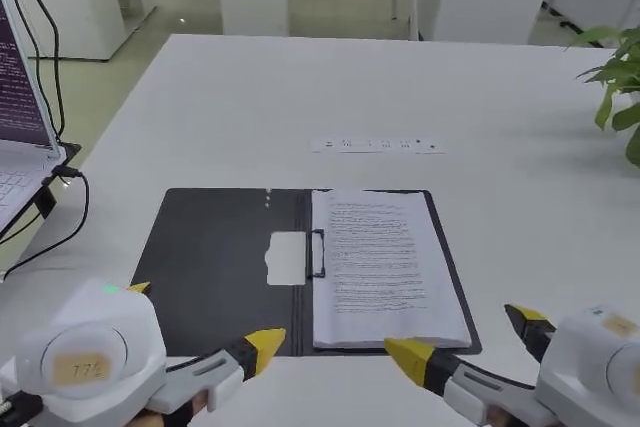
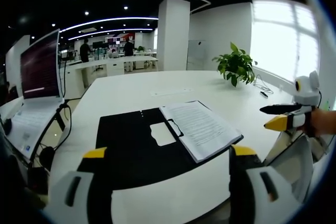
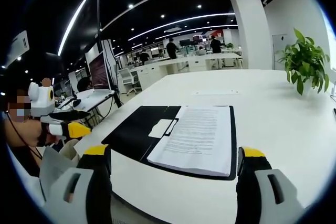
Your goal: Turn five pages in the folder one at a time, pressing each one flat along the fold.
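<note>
Our right gripper (image 1: pixel 468 339) hangs at the lower right of the head view. Its jaws are spread wide with nothing between them, and its inner yellow tip is just short of the near edge of the folder (image 1: pixel 215 267). Our left gripper (image 1: pixel 200 317) sits at the lower left, equally wide open and empty, with one tip close to the near end of the fold (image 1: pixel 304 277).

The folder lies open and flat on the white table (image 1: pixel 400 87), mid-frame. Its left half is bare black cover. The stack of pages (image 1: pixel 380 267) fills the right half, bound at its left edge by the clip (image 1: pixel 317 254) beside the fold. Stack and fold both run lengthwise from the bottom of the frame toward the top — straight away from us.

We judge that the coming move turns on where the pages' free edge lies. It is the right-hand one, and its lower corner sits just ahead of the right gripper. That gripper is the nearer one to lift the top sheet there and carry it leftward over the fold. The left gripper is better placed to press the sheet down along the fold. With the left cover bare, we take it no page is turned yet — all five remain.
</note>
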